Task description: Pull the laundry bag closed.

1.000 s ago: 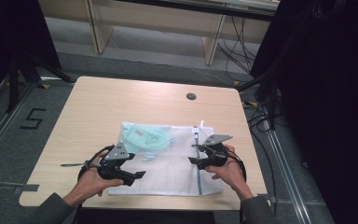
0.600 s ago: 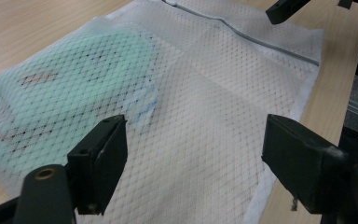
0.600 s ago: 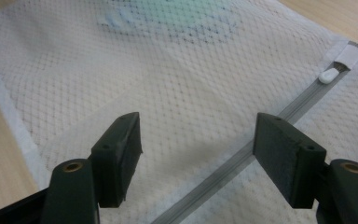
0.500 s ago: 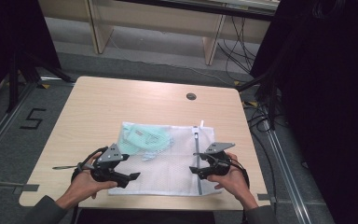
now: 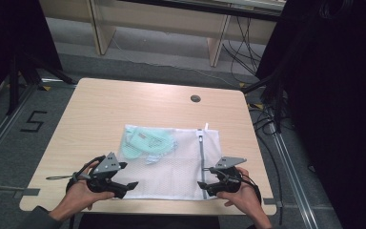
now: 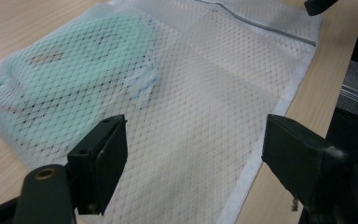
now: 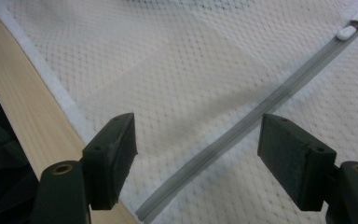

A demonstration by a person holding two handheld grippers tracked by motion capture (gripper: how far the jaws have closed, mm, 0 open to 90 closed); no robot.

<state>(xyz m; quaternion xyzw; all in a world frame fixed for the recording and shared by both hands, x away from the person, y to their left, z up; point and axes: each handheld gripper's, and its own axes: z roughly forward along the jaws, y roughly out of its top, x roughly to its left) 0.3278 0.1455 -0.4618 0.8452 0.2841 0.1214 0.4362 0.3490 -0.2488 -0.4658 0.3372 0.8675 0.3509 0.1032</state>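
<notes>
**Mesh bag flat on table, both grippers wide and empty**

Bag (image 5: 171, 162): white mesh, lies flat on the near half of the table (image 5: 124, 105), its near edge close to the table's front edge. Grey zipper (image 5: 202, 162) runs front to back along its right side; white pull (image 7: 346, 31) at the far end in the right gripper view. Mint-green cloth (image 5: 147, 143) sits inside, bunched in the bag's far-left part; seen through the mesh in the left gripper view (image 6: 74, 88).

Left gripper (image 5: 124, 187): at the bag's near-left corner, held in the left hand (image 5: 83, 193). Jaws wide apart, nothing between them but mesh lying below; pads press on nothing. Bag's near hem runs under its right jaw.

Right gripper (image 5: 205, 187): at the near end of the zipper, held in the right hand (image 5: 240, 198). Jaws have just been opening and now stand wide, straddling the zipper line without gripping it. Bag's hem and a strip of bare table edge show beside its left jaw.

Grippers well apart, one at each near corner.
</notes>
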